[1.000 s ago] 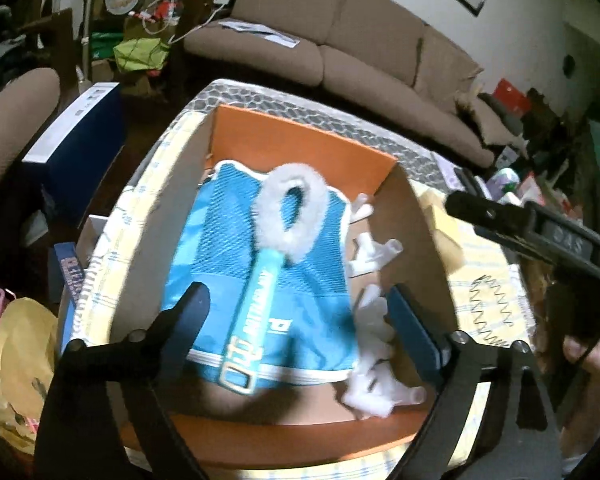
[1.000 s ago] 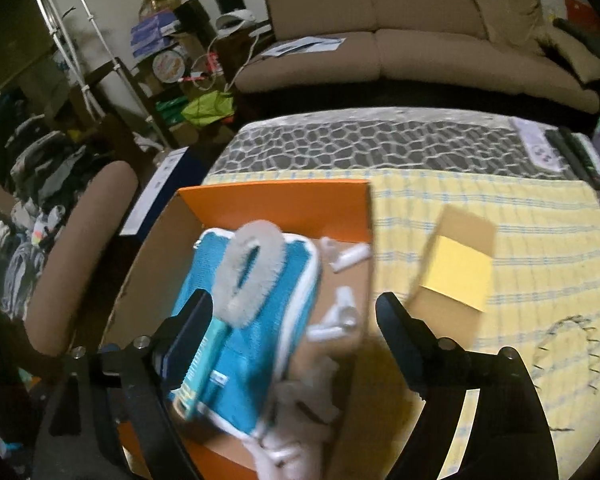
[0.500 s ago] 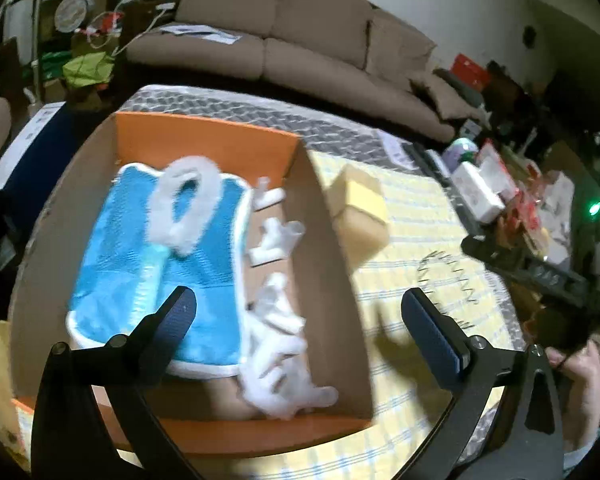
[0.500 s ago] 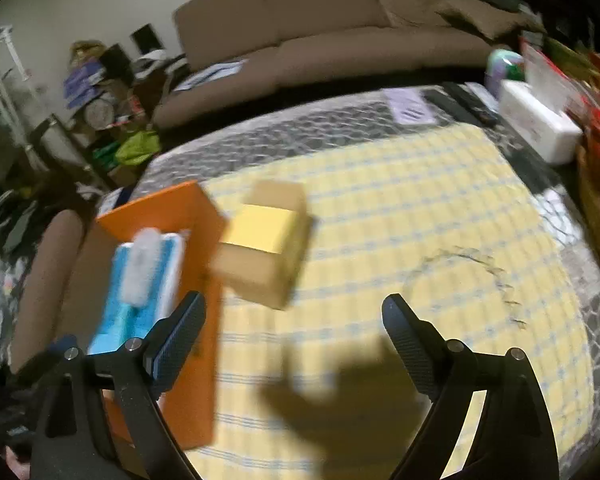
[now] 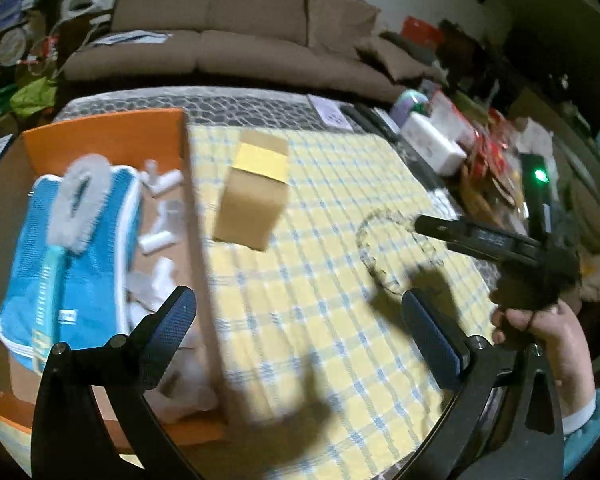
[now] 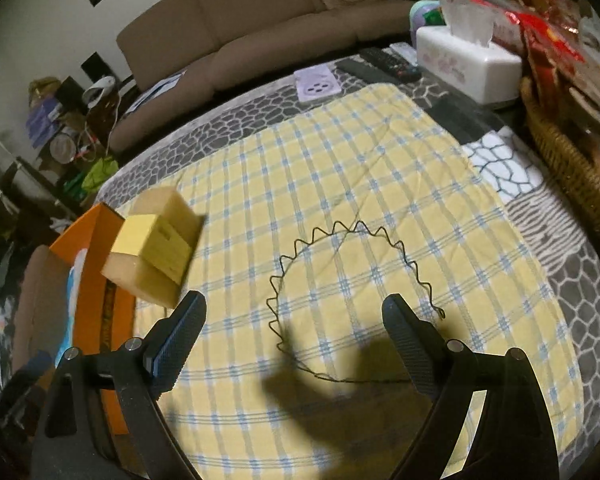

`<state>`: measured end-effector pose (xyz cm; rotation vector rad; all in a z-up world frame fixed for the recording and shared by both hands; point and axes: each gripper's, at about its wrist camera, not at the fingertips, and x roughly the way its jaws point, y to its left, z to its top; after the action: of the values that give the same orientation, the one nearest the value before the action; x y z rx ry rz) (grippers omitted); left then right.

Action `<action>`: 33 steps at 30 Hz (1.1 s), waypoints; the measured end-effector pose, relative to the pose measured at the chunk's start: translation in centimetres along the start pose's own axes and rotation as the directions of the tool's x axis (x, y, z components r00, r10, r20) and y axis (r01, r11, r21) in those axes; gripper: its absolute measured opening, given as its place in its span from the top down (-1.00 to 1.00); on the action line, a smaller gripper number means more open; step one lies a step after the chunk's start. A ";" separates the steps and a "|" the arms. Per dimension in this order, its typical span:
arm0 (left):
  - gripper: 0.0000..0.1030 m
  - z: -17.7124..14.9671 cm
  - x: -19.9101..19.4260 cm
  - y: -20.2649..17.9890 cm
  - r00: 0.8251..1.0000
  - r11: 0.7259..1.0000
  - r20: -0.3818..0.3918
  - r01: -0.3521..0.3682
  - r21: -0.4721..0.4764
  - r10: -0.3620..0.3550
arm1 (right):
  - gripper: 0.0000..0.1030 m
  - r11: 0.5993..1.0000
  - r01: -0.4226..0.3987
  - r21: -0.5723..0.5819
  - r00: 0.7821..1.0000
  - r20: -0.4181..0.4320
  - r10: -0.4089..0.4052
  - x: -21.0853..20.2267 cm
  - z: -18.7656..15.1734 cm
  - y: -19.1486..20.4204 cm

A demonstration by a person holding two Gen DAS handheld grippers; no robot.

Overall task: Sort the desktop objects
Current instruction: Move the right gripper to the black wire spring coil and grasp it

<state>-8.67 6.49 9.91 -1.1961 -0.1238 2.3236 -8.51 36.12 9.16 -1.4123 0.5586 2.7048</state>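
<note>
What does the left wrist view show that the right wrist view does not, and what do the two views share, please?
Only the left wrist view shows the white tubes and the brush on the blue pouch inside the orange box, plus the hand carrying the right tongs. Only the right wrist view shows the tissue box, remotes and wicker basket. Both share the small cardboard box, the zigzag wire ring and the checked cloth.

Home living room: brown sofa (image 6: 260, 20), tissue box (image 6: 468, 64), remotes (image 6: 380, 65).

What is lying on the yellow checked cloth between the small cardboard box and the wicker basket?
A thin zigzag wire ring lies there on the yellow checked cloth, between the small cardboard box and the wicker basket; the right wrist view shows it best.
</note>
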 end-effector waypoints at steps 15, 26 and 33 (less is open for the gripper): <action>-1.00 -1.4 7.0 -6.6 0.982 0.990 -0.140 0.134 0.039 -0.128 | -0.55 0.997 0.044 0.070 0.999 0.021 -0.045 0.0 -0.2 -6.3; -1.00 -2.6 13.2 -8.0 0.957 0.982 -0.228 0.187 0.018 -0.178 | -0.55 0.959 -0.169 0.227 0.986 0.050 0.162 2.6 0.3 -11.3; -1.00 -2.0 14.5 -7.5 0.953 0.977 -0.219 0.210 -0.021 -0.210 | -0.45 0.925 -0.273 0.264 0.961 0.025 0.276 4.1 0.4 -11.5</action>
<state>-10.95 19.70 0.36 -1.3604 -0.1609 1.9944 -8.96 46.50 2.63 -1.3703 1.1530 2.6844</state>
